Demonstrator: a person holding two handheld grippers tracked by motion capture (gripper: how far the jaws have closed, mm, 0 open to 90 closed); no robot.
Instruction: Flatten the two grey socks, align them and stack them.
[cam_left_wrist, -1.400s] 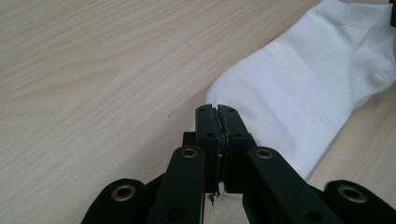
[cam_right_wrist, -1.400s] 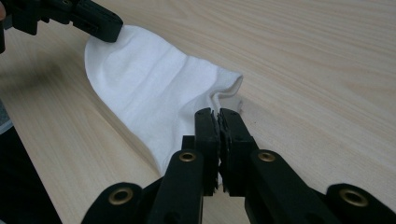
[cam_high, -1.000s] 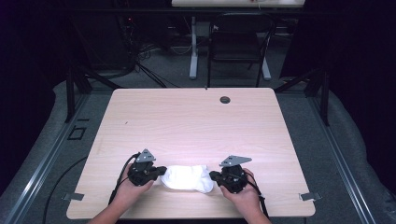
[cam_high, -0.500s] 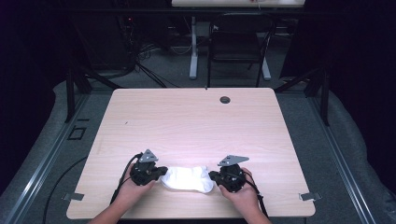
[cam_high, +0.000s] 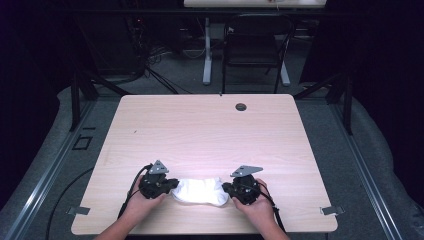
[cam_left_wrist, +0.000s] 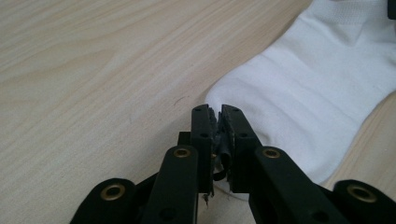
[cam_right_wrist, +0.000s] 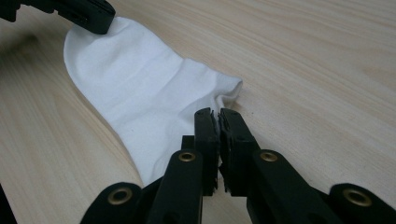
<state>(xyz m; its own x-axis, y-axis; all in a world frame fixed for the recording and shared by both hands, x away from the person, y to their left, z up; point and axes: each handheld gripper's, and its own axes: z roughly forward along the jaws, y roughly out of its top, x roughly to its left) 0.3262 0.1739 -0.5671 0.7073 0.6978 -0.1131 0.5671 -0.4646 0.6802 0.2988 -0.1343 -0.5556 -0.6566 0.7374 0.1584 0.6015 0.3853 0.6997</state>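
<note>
Sock (cam_high: 201, 190) lies flat at the table's (cam_high: 210, 135) lower edge in the high view, long axis running left-right between both grippers, left gripper (cam_left_wrist: 219, 112) just easing open off its end, right gripper (cam_right_wrist: 218, 114) nearly closed at the other.

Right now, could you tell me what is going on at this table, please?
A person at a wooden table works a white sock with a hand-held gripper in each hand. The sock lies flat near the front edge, the left gripper at one end and the right gripper at the other. The left gripper has just been opening a little; its fingers stand almost together above the sock's edge. The right gripper's are nearly together too, with no cloth clearly pinched.
</note>
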